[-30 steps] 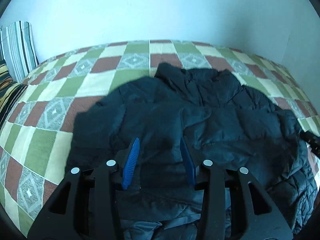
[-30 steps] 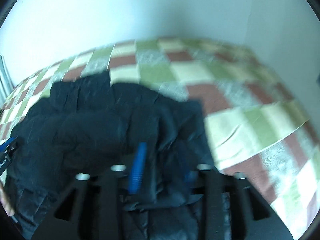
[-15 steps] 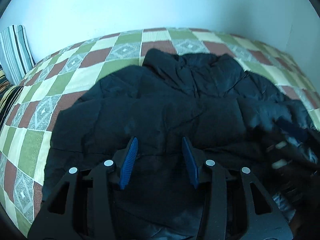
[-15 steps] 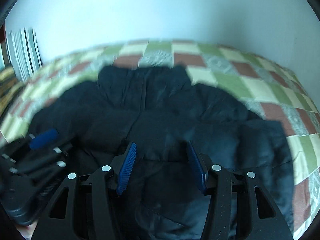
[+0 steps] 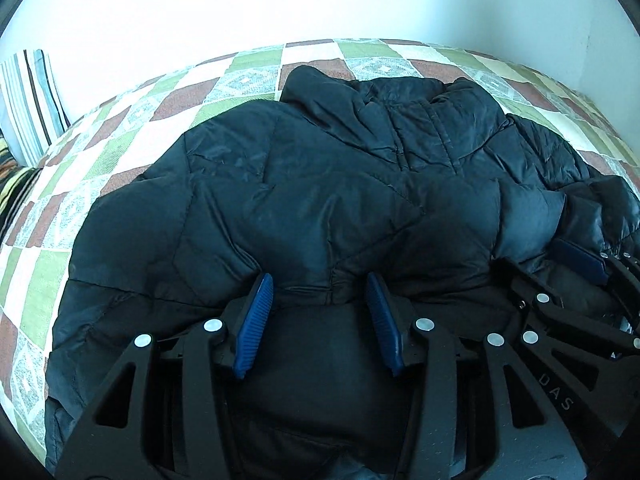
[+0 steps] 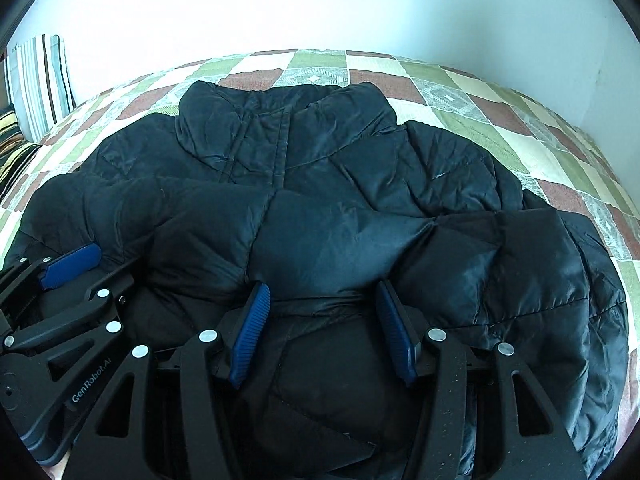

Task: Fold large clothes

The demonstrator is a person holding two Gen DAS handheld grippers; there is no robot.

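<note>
The left tool [image 6: 66,266] reads "GenRobot.AI"; the right tool [image 5: 576,260] reads "DAS".

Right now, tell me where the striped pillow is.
The striped pillow stands at the far left edge of both wrist views, against the white wall at the end of the checked bedspread, apart from the black jacket.

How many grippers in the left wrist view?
2. The left gripper fills the bottom centre, blue pads apart over the dark puffer jacket. The right gripper enters at the right edge, only one pad visible, lying on the jacket.
</note>
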